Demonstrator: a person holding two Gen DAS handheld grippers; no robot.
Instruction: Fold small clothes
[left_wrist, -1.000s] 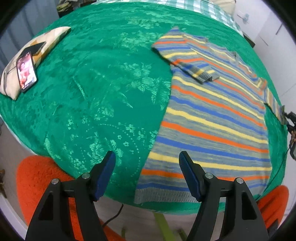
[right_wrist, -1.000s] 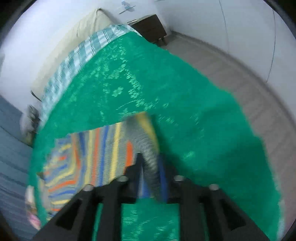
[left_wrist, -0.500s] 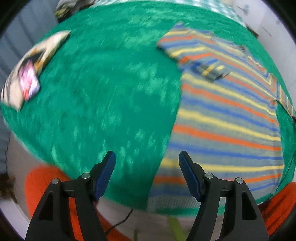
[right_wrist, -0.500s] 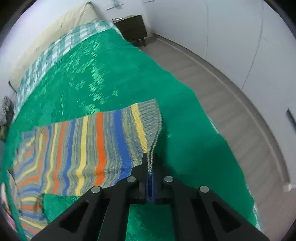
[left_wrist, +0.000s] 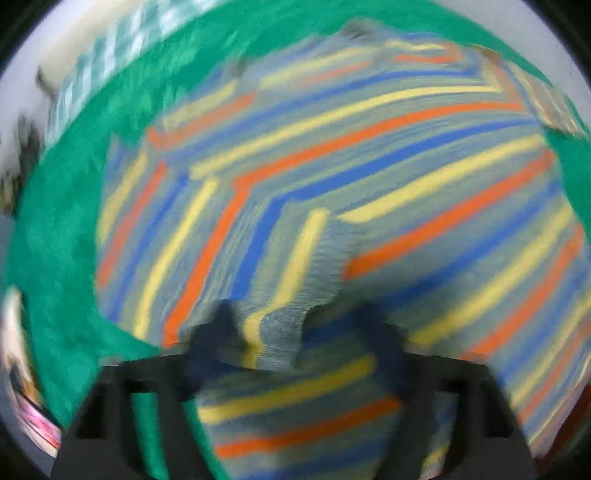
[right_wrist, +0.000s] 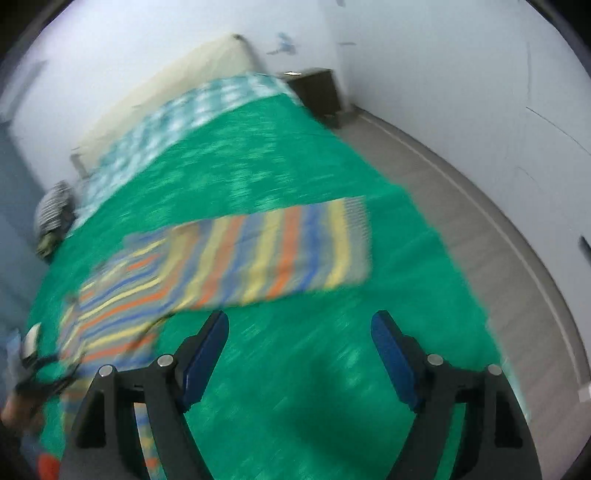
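A striped knit sweater (left_wrist: 369, 177) in grey, yellow, orange and blue lies on the green bedspread (left_wrist: 55, 236). In the left wrist view, which is blurred, my left gripper (left_wrist: 299, 325) is open low over the sweater, with a folded sleeve cuff (left_wrist: 280, 325) between its fingers. In the right wrist view the sweater (right_wrist: 258, 258) lies flat ahead, one side folded over. My right gripper (right_wrist: 299, 343) is open and empty above bare bedspread (right_wrist: 295, 387), short of the sweater's near edge.
A checked blanket (right_wrist: 177, 118) and headboard (right_wrist: 166, 77) are at the bed's far end. A dark nightstand (right_wrist: 317, 88) stands by the wall. Grey floor (right_wrist: 480, 221) runs along the bed's right edge. A phone (left_wrist: 33, 424) lies at far left.
My right gripper has let go of the sweater edge, opened and pulled back. My left gripper has swung right and down over the sweater, close to a folded cuff.
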